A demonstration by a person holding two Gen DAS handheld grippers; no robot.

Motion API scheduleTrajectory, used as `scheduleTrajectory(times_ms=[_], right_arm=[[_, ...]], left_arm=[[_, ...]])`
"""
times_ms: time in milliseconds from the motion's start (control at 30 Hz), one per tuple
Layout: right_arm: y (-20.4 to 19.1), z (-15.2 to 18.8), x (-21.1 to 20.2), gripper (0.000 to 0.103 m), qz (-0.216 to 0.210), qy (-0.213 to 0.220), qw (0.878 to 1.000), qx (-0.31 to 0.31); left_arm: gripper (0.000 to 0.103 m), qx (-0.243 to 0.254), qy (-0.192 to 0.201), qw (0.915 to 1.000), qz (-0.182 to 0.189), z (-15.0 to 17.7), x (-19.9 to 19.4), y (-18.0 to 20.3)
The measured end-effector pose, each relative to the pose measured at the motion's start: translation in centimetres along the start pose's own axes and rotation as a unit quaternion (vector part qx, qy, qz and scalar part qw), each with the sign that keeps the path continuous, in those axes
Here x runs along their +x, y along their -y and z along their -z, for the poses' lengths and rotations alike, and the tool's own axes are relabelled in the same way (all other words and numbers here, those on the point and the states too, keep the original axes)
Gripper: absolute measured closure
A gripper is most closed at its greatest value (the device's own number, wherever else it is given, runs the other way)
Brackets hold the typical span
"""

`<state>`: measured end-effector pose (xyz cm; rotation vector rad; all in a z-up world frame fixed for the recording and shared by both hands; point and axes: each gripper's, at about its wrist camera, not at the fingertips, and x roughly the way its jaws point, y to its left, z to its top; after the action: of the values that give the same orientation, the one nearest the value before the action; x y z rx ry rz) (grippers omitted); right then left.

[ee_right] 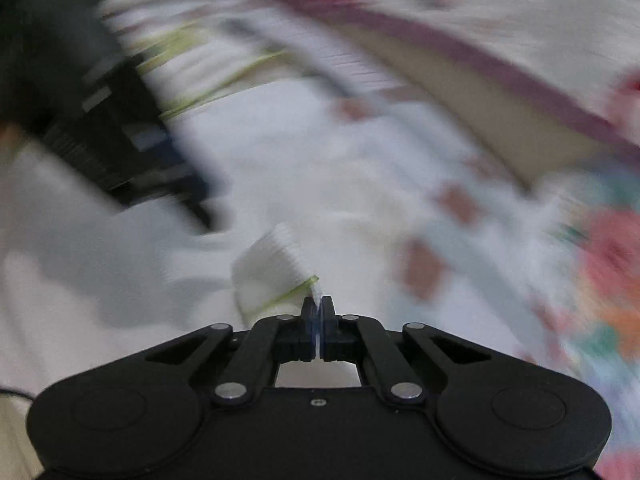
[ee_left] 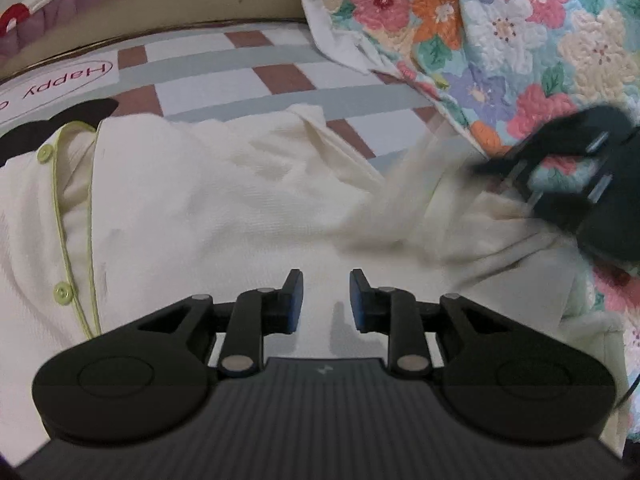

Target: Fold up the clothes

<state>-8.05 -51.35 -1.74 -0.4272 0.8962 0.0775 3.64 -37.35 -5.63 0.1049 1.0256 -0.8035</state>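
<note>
While our right gripper [ee_right: 319,322] has its fingers clenched on a lime-piped edge of the cream waffle-knit pyjama top [ee_left: 192,216], a thin pinch in so blurred a swing could, we judge, slip free and spoil the fold. Our left gripper [ee_left: 326,300] hovers with its fingers released, the top directly beneath and ahead of them, spread over the checked bed sheet [ee_left: 256,64]; farther right lies a floral quilted blanket [ee_left: 520,32].

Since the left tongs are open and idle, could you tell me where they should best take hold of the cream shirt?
Grip the cream shirt at its button placket edge with lime piping, coming from the left side. That hem is a firm, raised edge, while the open left tongs hover over flat cloth. The right tongs hold a piped edge.
</note>
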Motion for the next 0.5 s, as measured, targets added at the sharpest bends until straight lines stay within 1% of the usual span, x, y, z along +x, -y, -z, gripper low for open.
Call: scheduleTrajectory(times_ms=[67, 133, 200, 233, 300, 333, 433, 500], right_arm=[[3.5, 1.4, -3.2, 0.102, 0.068, 0.016, 0.995, 0.068], [7.0, 2.7, -6.4, 0.102, 0.136, 0.031, 0.981, 0.135], [10.3, 4.9, -8.6, 0.102, 0.217, 0.015, 0.963, 0.161], [11.9, 6.1, -9.7, 0.102, 0.258, 0.005, 0.951, 0.17], [14.1, 8.7, -11.2, 0.102, 0.333, -0.029, 0.928, 0.167], [15.2, 9.8, -11.6, 0.102, 0.36, -0.046, 0.917, 0.168], [17.9, 13.3, -13.2, 0.102, 0.385, -0.08, 0.892, 0.222], [18.7, 15.4, -14.2, 0.101, 0.395, -0.097, 0.879, 0.247]], left_arm=[[0.078, 0.004, -0.013, 0.9998, -0.014, 0.2, 0.5, 0.0], [0.07, 0.001, -0.022, 0.9996, -0.019, 0.5, 0.8, -0.2], [0.07, -0.002, -0.026, 0.9994, -0.023, 0.5, 1.0, -0.4], [0.069, -0.003, -0.026, 0.9993, -0.025, 0.5, 1.0, -0.4], [0.068, 0.001, -0.02, 0.9994, -0.027, 0.5, 0.8, -0.3], [0.067, 0.005, -0.018, 0.9994, -0.03, 0.6, 0.7, -0.2], [0.064, 0.01, -0.021, 0.9989, -0.04, 0.6, 0.8, 0.0], [0.064, 0.013, -0.024, 0.9986, -0.045, 0.7, 1.0, 0.1]])
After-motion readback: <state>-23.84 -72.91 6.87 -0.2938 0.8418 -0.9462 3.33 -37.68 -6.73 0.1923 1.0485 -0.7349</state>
